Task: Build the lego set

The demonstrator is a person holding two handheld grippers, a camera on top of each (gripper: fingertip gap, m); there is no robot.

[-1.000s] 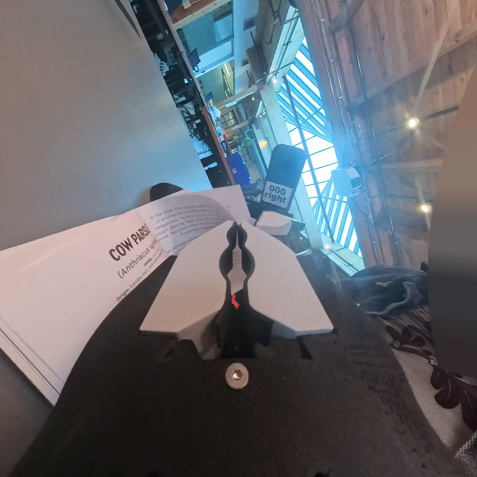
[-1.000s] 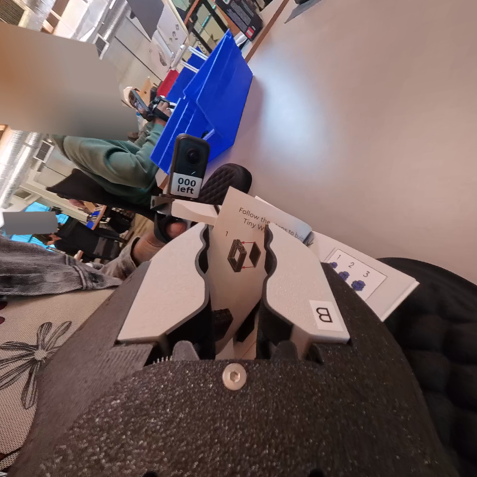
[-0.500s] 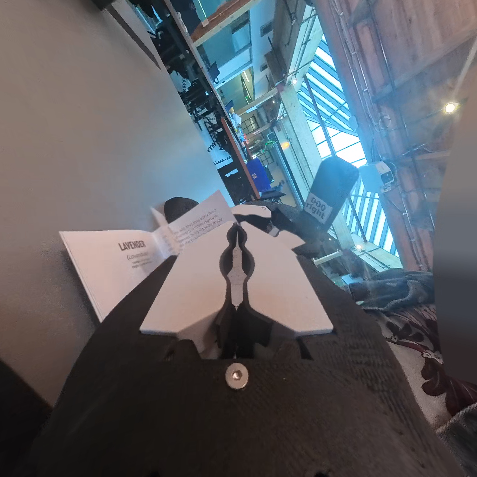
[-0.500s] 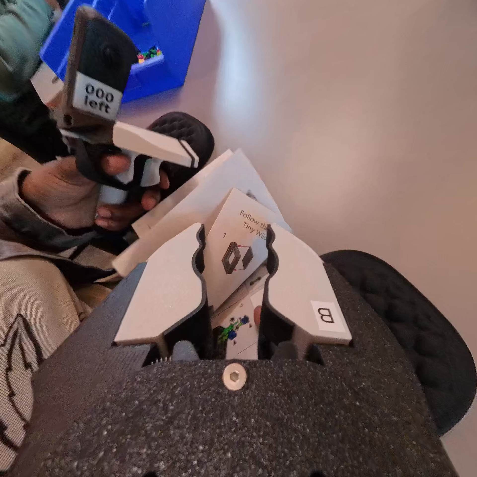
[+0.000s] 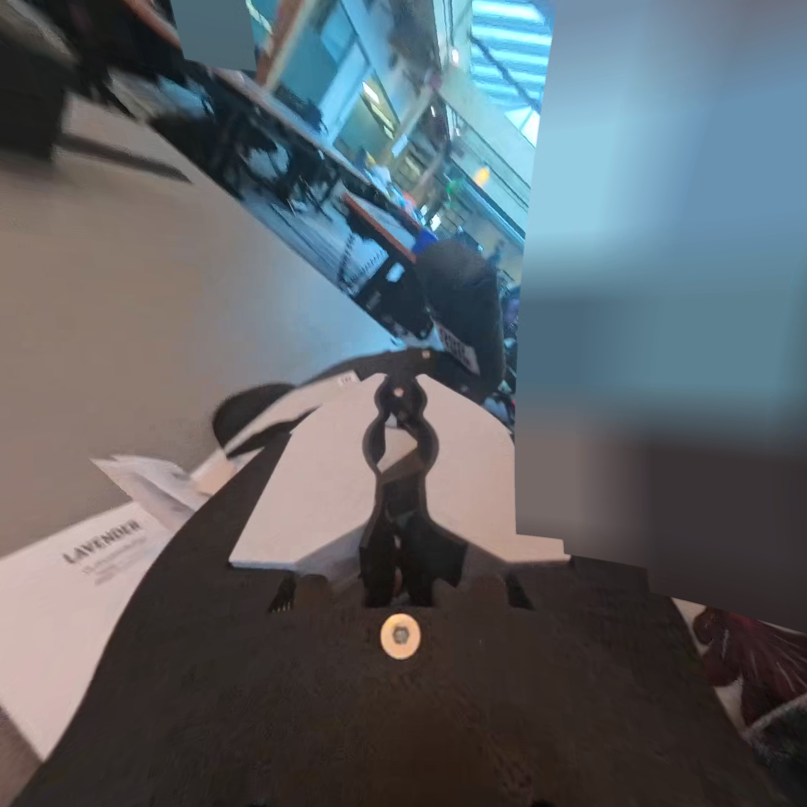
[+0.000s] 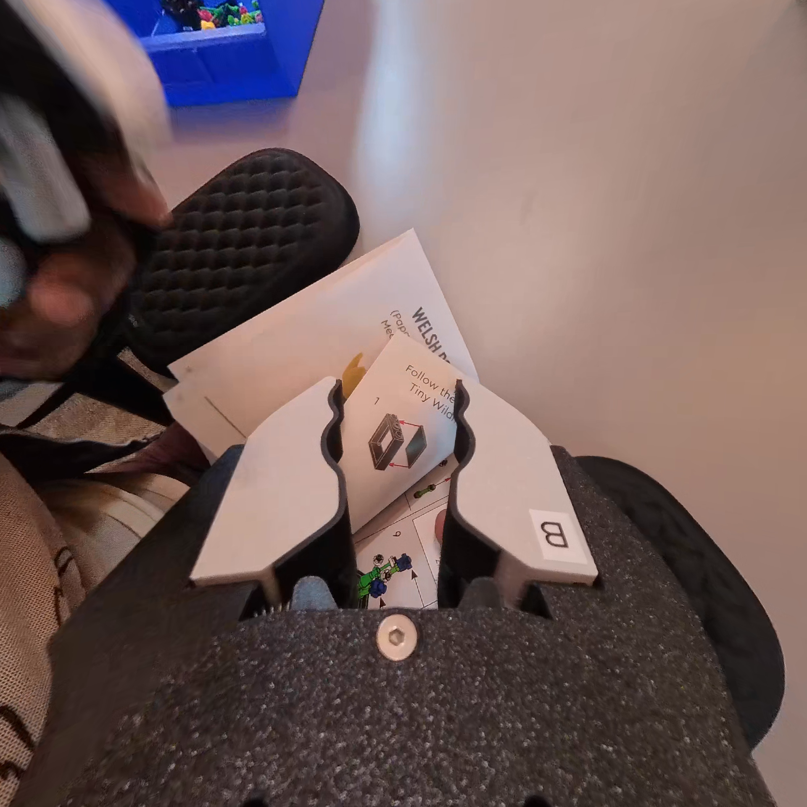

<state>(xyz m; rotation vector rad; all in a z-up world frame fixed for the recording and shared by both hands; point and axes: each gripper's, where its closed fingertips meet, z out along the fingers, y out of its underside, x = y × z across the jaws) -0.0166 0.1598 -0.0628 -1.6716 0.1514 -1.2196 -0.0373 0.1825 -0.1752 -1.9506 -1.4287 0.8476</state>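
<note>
A white instruction booklet (image 6: 305,332) lies open on the grey table (image 6: 567,218). My right gripper (image 6: 395,382) is open just above it, and a curled page with a brick drawing (image 6: 393,419) stands up between its fingers. The booklet also shows in the left wrist view (image 5: 65,611). My left gripper (image 5: 399,384) has its jaws together; the view is blurred, and I cannot tell if a page is between them. It shows as a blur at the upper left of the right wrist view (image 6: 52,153). Lego pieces (image 6: 209,13) lie in a blue bin (image 6: 227,56).
A black quilted pad (image 6: 244,244) lies left of the booklet, and another (image 6: 698,567) lies to its right. The bin stands at the table's far side. A person's patterned clothing (image 6: 26,567) is at the near left. The right gripper's camera block (image 5: 463,305) rises ahead of my left gripper. My hands' fingertips stand some 11 centimeters from each other.
My left gripper has swung fast up and to the left, away from the pages. My right gripper has tilted down closer over the booklet, with the curled page still between its open fingers.
</note>
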